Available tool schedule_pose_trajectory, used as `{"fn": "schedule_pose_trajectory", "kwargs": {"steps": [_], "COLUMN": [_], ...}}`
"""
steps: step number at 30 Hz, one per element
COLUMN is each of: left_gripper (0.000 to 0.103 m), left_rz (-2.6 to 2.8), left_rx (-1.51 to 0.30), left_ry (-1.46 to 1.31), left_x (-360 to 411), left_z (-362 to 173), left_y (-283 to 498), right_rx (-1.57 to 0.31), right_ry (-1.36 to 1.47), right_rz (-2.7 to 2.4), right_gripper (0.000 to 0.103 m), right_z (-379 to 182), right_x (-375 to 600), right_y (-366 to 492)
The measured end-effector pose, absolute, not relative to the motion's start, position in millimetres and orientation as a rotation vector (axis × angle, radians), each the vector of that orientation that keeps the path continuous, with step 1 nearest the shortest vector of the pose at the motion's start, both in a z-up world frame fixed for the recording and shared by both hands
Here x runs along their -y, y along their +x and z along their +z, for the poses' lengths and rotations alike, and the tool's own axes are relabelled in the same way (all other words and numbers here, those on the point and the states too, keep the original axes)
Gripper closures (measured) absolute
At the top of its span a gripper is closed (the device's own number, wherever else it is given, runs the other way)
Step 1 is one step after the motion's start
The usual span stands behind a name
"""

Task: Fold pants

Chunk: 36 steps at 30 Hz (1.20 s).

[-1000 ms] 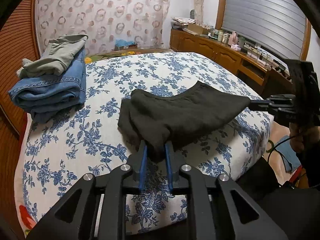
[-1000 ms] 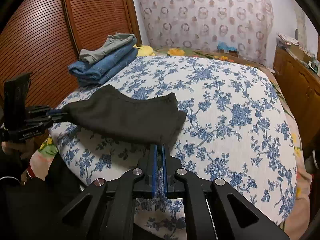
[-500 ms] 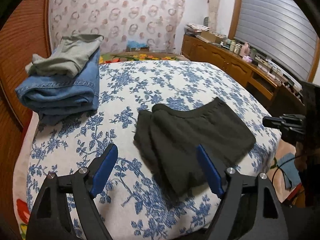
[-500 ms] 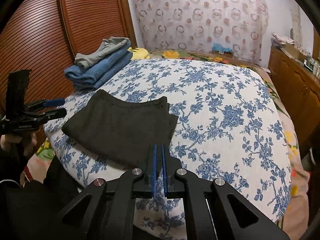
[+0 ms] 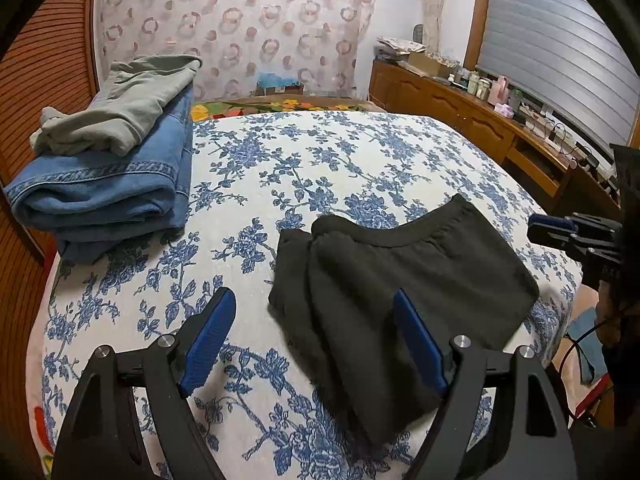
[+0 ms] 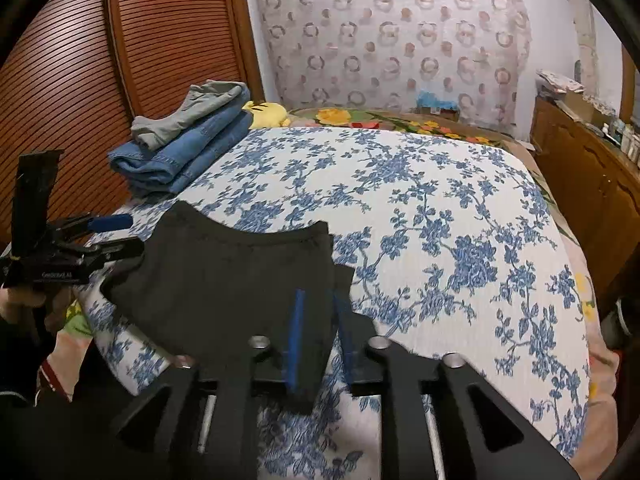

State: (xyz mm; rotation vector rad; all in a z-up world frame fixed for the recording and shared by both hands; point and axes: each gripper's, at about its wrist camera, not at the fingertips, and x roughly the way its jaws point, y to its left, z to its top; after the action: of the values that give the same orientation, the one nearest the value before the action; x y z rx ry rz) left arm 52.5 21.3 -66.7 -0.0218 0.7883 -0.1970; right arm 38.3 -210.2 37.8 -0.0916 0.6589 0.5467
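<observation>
With the left gripper (image 5: 312,344) already spread wide and empty, the right gripper's (image 6: 318,344) fingers were opening off the pants (image 5: 404,276), leaving them folded on the bed (image 5: 304,168).

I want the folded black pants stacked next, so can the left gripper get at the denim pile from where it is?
Probably yes: the left gripper is open and empty, and only bare bedspread lies between it and the denim pile.
</observation>
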Motion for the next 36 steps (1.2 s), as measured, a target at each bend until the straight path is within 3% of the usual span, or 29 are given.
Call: {"fn": "schedule_pose_trajectory", "kwargs": {"steps": [6,36], "left_gripper": [0.021,0.021], "left_rz": [-0.195,-0.216], "left_rx": [-0.794,-0.837], "left_ry": [-0.02,-0.104], "left_x": [-20.4,-31.2], "left_z": [-69.7,-81.2], "left_y": [60.9,93.1], "right_rx": [-0.665,-0.749], "right_ry": [-0.087,-0.11], "right_rz": [0.538,0.506], "right_gripper": [0.064,0.059], "right_z": [35.5,2.5], "right_x": [202.8,172.4], "right_y": [52.1,89.3]}}
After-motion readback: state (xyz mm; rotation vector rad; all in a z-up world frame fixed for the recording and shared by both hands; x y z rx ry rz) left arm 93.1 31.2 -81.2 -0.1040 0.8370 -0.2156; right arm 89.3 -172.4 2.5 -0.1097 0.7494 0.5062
